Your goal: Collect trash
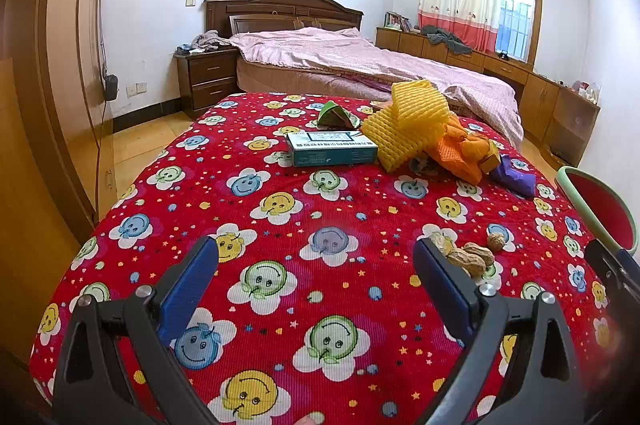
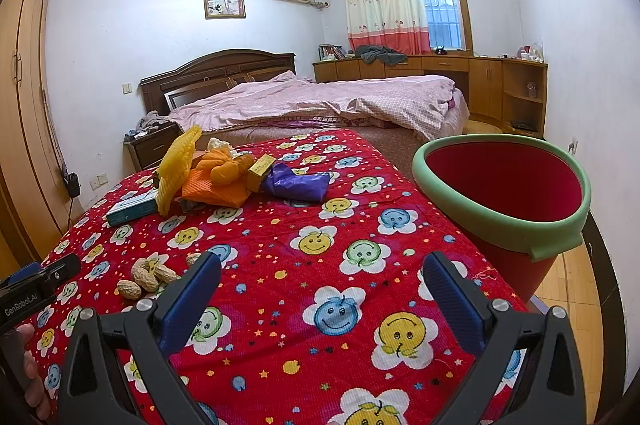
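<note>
A bedroom: in the foreground lies a red quilt (image 1: 304, 209) printed with smiling flower faces, and I take this quilt as my landmark throughout. Beyond its far edge stands a bed (image 1: 360, 65) under a pink cover, with a dark nightstand (image 1: 208, 77) off the quilt's far left corner.

Left gripper (image 1: 316, 265): I hold it low over the near part of the quilt, its blue-padded jaws spread wide with only fabric between them. Right gripper (image 2: 322, 283): likewise over the quilt's near part, jaws spread and holding nothing.

Trash on the quilt: a cluster of peanut shells (image 1: 470, 255) lies near the front, just beside the left gripper's right finger; in the right wrist view the same shells (image 2: 150, 275) sit left of my right gripper. Toward the quilt's far end rests a pile of yellow foam netting (image 1: 404, 125), orange netting (image 1: 456, 155) touching it, and a crumpled purple bag (image 1: 514, 177) at the pile's right side. A teal-and-white carton (image 1: 332, 147) lies flat just left of the pile, and a green wrapper (image 1: 334, 115) lies behind the carton.

A red bin (image 2: 516, 225) with a green rim stands at the quilt's right edge, its mouth tilted toward the cameras.
</note>
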Demonstrator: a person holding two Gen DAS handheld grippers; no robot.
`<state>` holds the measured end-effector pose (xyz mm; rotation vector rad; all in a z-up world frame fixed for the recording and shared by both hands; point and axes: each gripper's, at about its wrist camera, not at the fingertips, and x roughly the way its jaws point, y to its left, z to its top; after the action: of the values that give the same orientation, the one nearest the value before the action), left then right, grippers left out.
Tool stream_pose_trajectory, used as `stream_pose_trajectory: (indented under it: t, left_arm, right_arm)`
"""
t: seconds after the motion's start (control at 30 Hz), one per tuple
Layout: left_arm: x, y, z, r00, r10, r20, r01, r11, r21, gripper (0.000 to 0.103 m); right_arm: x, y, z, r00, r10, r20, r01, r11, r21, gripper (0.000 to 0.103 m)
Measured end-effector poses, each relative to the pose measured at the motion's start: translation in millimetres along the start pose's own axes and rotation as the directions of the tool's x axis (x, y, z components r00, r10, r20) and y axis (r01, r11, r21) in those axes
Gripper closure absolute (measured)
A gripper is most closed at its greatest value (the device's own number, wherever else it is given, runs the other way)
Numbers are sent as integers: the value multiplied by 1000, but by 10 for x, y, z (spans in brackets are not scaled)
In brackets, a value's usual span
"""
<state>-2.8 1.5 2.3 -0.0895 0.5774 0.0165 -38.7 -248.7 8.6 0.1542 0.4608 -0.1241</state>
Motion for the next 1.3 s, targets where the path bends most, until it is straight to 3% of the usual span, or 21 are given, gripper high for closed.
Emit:
stream_pose_trajectory:
  t: [0.87, 1.3]
  left_arm:
    - [-2, 13, 16, 1000, 0, 0, 0, 1000, -6, 6]
    - [81, 38, 111, 996, -36, -77, 36, 999, -5, 6]
  right_arm:
    - [-9, 2, 7, 1000, -1, 3, 1, 1000, -1, 0]
    - [51, -22, 31, 999, 16, -42, -16, 1000, 3, 0]
